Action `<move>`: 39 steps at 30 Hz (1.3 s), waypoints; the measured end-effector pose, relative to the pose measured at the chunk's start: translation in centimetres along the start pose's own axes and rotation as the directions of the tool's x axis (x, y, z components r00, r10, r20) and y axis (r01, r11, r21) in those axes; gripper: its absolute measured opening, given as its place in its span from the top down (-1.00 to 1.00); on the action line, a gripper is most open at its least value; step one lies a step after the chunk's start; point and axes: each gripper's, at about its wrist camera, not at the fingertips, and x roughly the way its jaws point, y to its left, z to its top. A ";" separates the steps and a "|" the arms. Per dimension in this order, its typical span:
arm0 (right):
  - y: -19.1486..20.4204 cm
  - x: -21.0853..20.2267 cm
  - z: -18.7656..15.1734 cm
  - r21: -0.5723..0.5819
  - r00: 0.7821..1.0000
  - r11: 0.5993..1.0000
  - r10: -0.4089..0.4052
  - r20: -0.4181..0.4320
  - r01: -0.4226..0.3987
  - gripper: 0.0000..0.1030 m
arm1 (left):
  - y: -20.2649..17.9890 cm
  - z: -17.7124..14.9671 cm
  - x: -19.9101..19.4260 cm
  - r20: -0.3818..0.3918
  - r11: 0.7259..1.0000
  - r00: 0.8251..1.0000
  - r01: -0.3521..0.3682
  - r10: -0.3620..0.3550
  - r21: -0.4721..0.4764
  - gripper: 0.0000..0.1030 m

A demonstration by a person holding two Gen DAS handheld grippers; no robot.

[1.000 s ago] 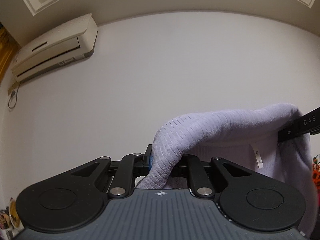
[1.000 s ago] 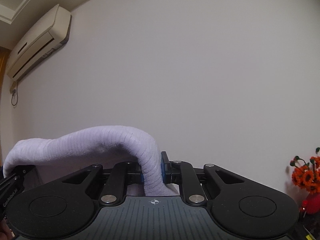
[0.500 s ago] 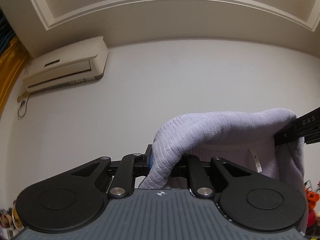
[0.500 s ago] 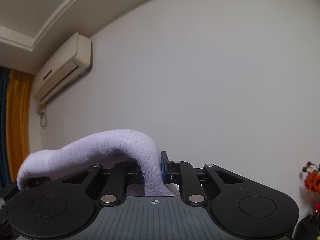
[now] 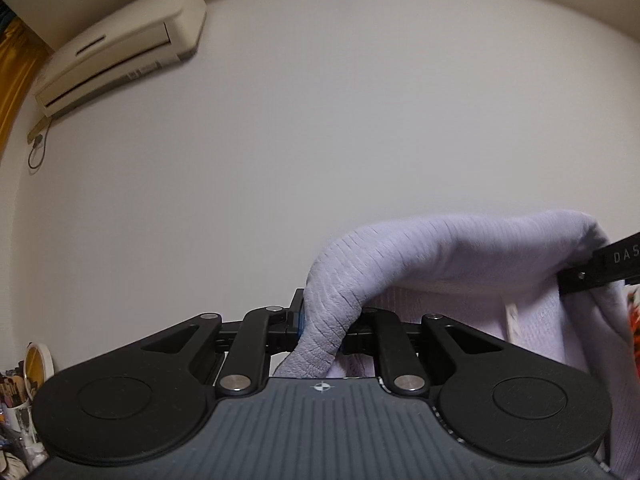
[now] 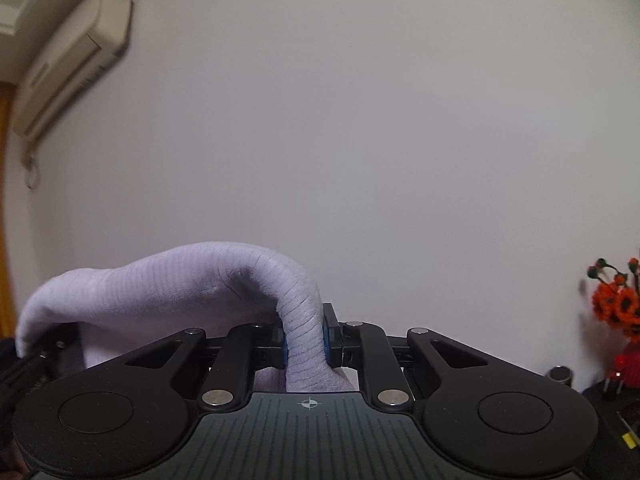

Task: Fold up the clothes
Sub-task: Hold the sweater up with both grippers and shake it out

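A lavender ribbed garment hangs in the air, stretched between both grippers. My left gripper is shut on one end of its upper edge. In the left wrist view the cloth runs right to the other gripper's finger, and a white label shows on its inner side. My right gripper is shut on the other end of the garment, which arches away to the left in that view. The lower part of the garment is hidden below the gripper bodies.
A plain white wall fills both views. An air conditioner hangs high on the left, beside a yellow curtain. Orange flowers in a red vase stand at the right. A cup of brushes sits low left.
Both views first tilted up toward the ceiling, then dropped back down. The garment stays pinched in both grippers, stretched the same way between them.
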 end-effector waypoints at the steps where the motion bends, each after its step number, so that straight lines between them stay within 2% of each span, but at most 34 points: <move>1: -0.4 0.9 -0.6 0.010 1.000 1.000 -0.009 -0.013 0.009 0.75 | -0.1 -0.8 0.8 -0.019 1.000 1.000 0.004 -0.004 0.006 0.72; 4: -1.2 3.0 -2.9 0.023 0.997 0.999 -0.040 -0.070 0.041 0.75 | -0.3 -3.7 3.0 -0.083 1.000 0.997 0.003 -0.001 0.022 0.72; 7: -1.4 4.3 -6.2 -0.013 0.990 0.997 -0.076 -0.118 0.075 0.75 | -0.4 -7.3 4.3 -0.155 1.000 0.988 0.004 -0.001 0.019 0.72; 9: -2.0 4.4 -8.7 -0.042 0.987 0.996 -0.088 -0.138 0.083 0.75 | -0.2 -9.6 5.0 -0.211 1.000 0.977 0.012 -0.013 -0.006 0.72; 11: 0.1 7.7 -9.0 -0.037 0.979 0.995 -0.093 -0.182 0.088 0.75 | 0.0 -11.6 5.4 -0.259 1.000 0.966 0.020 -0.025 -0.020 0.71; 14: 0.1 8.6 -11.1 -0.056 0.969 0.994 -0.109 -0.223 0.099 0.75 | 0.4 -13.6 6.3 -0.311 0.999 0.949 0.036 -0.047 -0.039 0.71; 22: 0.2 12.4 -10.8 -0.081 0.960 0.987 -0.153 -0.234 0.137 0.75 | 1.5 -16.3 9.5 -0.367 0.995 0.925 0.081 -0.099 -0.063 0.71; 25: -0.1 14.3 -11.2 -0.078 0.953 0.988 -0.152 -0.260 0.136 0.75 | 2.1 -17.5 11.6 -0.389 0.991 0.912 0.105 -0.128 -0.078 0.72; 28: 0.2 17.4 -10.9 -0.122 0.946 0.979 -0.191 -0.260 0.164 0.75 | 2.9 -17.6 14.4 -0.386 0.987 0.909 0.127 -0.157 -0.102 0.72; 32: -0.2 21.2 -10.1 -0.048 0.937 0.976 -0.218 -0.272 0.213 0.75 | 3.9 -18.4 18.2 -0.390 0.977 0.899 0.146 -0.197 -0.156 0.72; 36: 0.2 23.5 -11.9 -0.055 0.919 0.968 -0.248 -0.305 0.243 0.75 | 4.6 -22.5 19.6 -0.423 0.954 0.865 0.184 -0.271 -0.236 0.72; 39: 0.0 23.7 -14.0 -0.076 0.905 0.963 -0.269 -0.329 0.259 0.75 | 4.7 -25.6 18.1 -0.416 0.930 0.846 0.224 -0.335 -0.293 0.72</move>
